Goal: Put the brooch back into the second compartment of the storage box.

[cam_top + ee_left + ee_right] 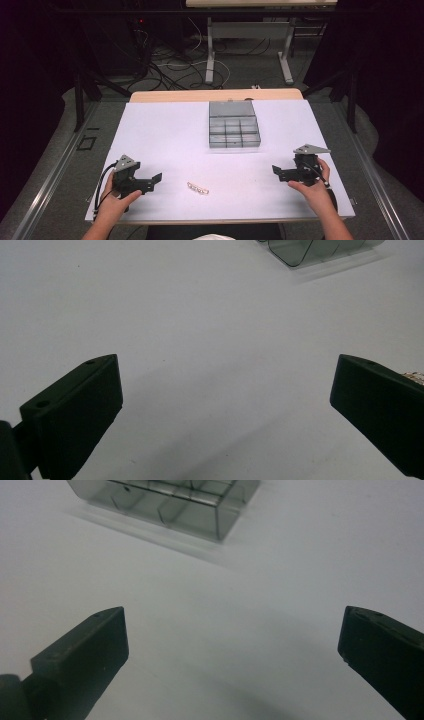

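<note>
A clear grey compartment box [234, 126] with its lid laid back stands at the middle of the white table [165, 130]; a corner of the box [320, 250] shows in the left gripper view and its near side [170, 502] in the right gripper view. A small pale strip-like part [198, 188] lies near the front edge, between the hands; its tip [414, 375] peeks past the right jaw in the left gripper view. My left gripper [156, 180] rests at the front left, open and empty. My right gripper [276, 172] rests at the front right, jaws wide apart, nothing between them.
A person's hands hold both grippers from the table's front edge. Beyond the table's far wooden edge [215, 95] the floor carries cables [165, 70] and the metal legs of another table [210, 55]. Dark frame posts [79, 100] stand at both sides.
</note>
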